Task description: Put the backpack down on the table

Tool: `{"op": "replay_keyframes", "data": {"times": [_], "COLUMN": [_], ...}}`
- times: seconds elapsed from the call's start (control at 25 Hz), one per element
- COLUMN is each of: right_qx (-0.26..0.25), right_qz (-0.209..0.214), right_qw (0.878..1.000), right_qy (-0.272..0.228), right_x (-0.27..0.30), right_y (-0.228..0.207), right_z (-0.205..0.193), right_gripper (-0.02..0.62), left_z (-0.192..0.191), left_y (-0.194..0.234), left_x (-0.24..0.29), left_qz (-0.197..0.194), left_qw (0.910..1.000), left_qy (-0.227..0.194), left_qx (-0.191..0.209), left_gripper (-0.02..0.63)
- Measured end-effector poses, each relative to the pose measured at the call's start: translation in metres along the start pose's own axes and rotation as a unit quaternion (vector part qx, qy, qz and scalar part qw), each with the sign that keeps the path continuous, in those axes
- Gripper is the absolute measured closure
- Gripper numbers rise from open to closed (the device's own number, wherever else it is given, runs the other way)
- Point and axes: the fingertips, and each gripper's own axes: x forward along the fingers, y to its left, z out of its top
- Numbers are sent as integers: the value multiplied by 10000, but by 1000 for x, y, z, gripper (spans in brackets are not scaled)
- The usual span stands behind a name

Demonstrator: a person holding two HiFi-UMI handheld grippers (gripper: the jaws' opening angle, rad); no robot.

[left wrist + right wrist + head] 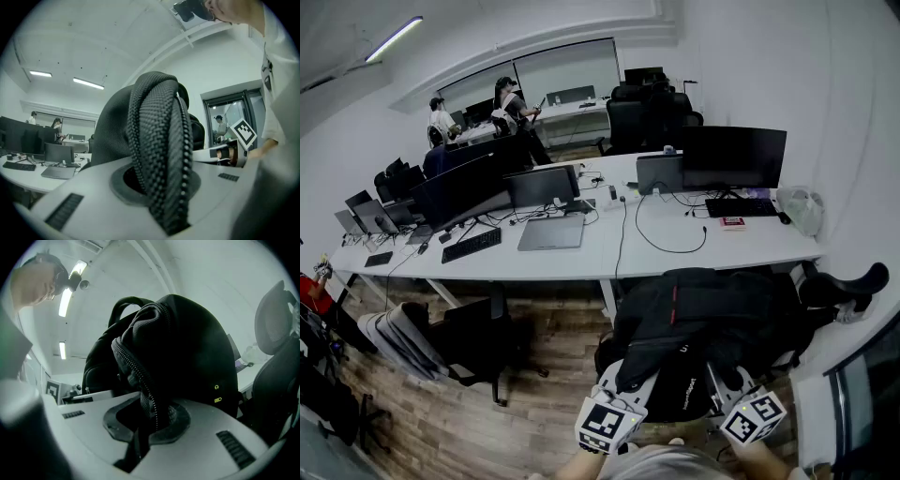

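Black webbing of the backpack is pinched on both sides: a strap is clamped between the nearly closed fingers of the left gripper, and a zippered fold is clamped by the right gripper. The bag is held up just short of the white surface, not touching it. The lift is judged done; the carry over the edge, the lowering and the release are left.
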Motion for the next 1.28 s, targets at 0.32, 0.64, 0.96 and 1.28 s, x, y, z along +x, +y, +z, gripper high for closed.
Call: {"op": "replay_keyframes", "data": {"times": [0.32,0.64,0.96,1.28], "right_qx": [-30,7,-15,-32], "right_qz": [-24,-34,21,16], "right_qw": [10000,10000,10000,10000], "right_qy": [20,51,25,21], "right_x": [1,-1,5,21], "right_y": [1,4,16,33], "right_z": [1,-3,-3,-9], "right_gripper": [565,565,565,565], "left_z": [0,-4,0,1], "left_y": [1,0,9,28], "left_x": [-1,-5,-15,-30], "left_qz": [0,5,60,54], "left_qw": [10000,10000,9999,9999], "left_qy": [-39,-42,-106,-136], "left_qx": [23,36,-22,-59], "left_gripper": [557,557,557,557]}}
